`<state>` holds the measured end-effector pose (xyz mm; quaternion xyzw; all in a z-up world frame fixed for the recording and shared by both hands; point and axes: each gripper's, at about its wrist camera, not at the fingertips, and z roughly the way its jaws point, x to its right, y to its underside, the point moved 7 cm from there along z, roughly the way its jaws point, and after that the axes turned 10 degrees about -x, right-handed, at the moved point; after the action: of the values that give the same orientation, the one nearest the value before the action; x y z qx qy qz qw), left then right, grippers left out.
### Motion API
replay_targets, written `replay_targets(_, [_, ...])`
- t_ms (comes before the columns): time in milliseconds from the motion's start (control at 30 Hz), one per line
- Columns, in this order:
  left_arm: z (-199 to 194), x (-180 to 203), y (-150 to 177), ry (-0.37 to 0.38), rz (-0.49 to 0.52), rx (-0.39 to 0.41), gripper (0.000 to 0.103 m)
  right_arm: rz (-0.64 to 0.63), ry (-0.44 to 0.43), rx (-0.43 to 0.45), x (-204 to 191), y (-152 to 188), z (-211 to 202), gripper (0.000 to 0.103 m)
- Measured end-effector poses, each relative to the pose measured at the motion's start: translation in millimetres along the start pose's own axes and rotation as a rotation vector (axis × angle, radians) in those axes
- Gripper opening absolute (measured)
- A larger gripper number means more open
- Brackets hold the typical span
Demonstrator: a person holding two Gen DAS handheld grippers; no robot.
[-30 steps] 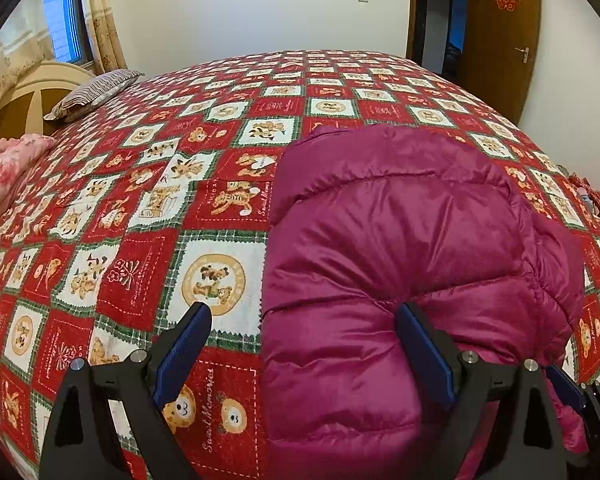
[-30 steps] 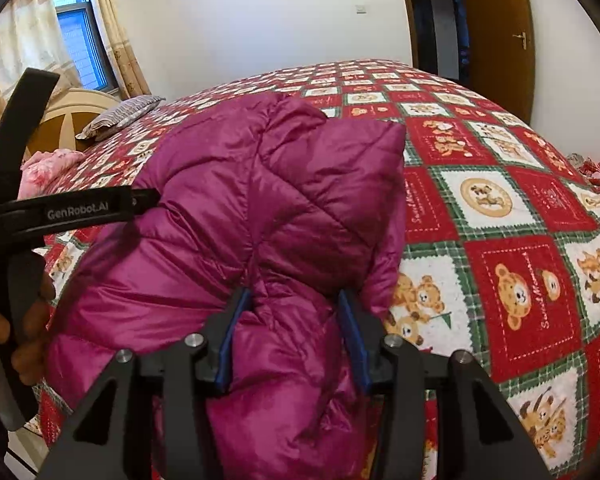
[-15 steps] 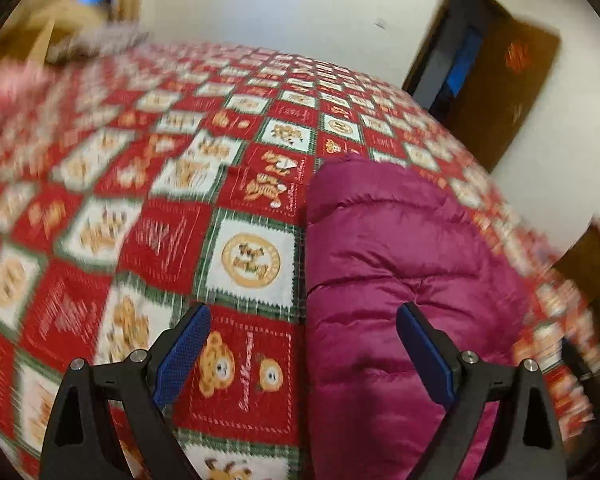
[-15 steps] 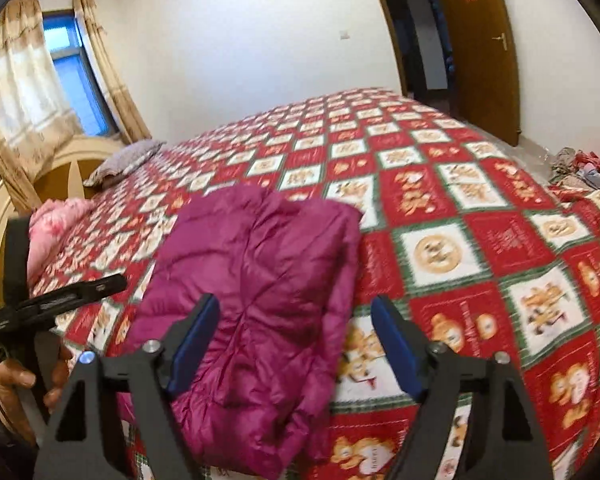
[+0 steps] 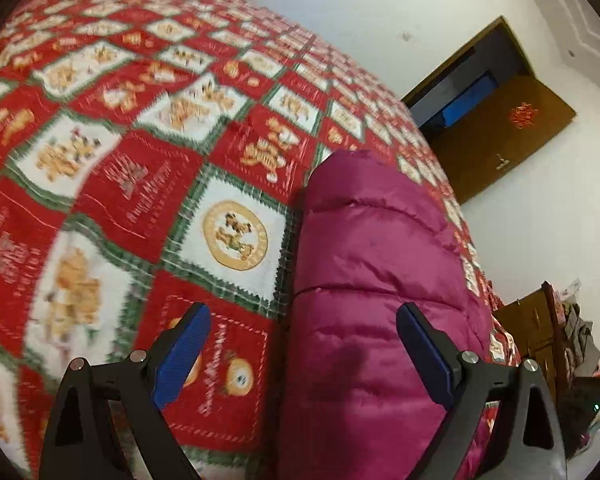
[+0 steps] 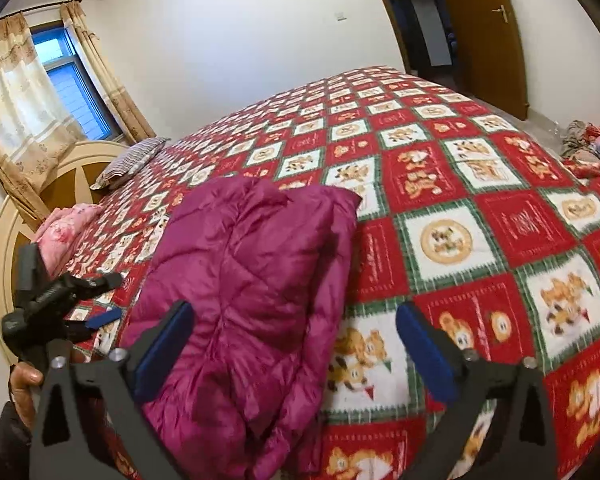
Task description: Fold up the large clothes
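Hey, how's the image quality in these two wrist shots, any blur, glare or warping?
Left wrist view: tilted, motion blur smears the bedspread at left; the jacket is sharper, with soft sheen and a dark shadow patch near the left gripper. Right wrist view: mostly sharp, evenly lit, fisheye bends the door; the window is bright; right gripper crisp.

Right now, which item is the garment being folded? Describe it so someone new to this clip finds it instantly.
Start from the big bed under the red, white and green teddy-bear quilt. Near its front edge lies the folded puffer jacket, just ahead of both open grippers. It is the only plain, shiny magenta, quilted bundle there; the pink floral bedding and striped pillow sit far off by the headboard.
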<state>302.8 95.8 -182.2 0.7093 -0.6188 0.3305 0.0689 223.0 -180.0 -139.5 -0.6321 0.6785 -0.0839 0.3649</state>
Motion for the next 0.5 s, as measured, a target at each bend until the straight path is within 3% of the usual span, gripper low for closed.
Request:
replay_targets(133, [21, 10, -5, -0.025, 0.028, -0.023, 0.094, -0.007, 0.002, -0.041, 1, -8, 23, 0.103])
replay_targets(500, [46, 26, -9, 0.098, 0.105, -0.088, 0.098, -0.003, -0.077, -0.12, -2, -11, 78, 0.103])
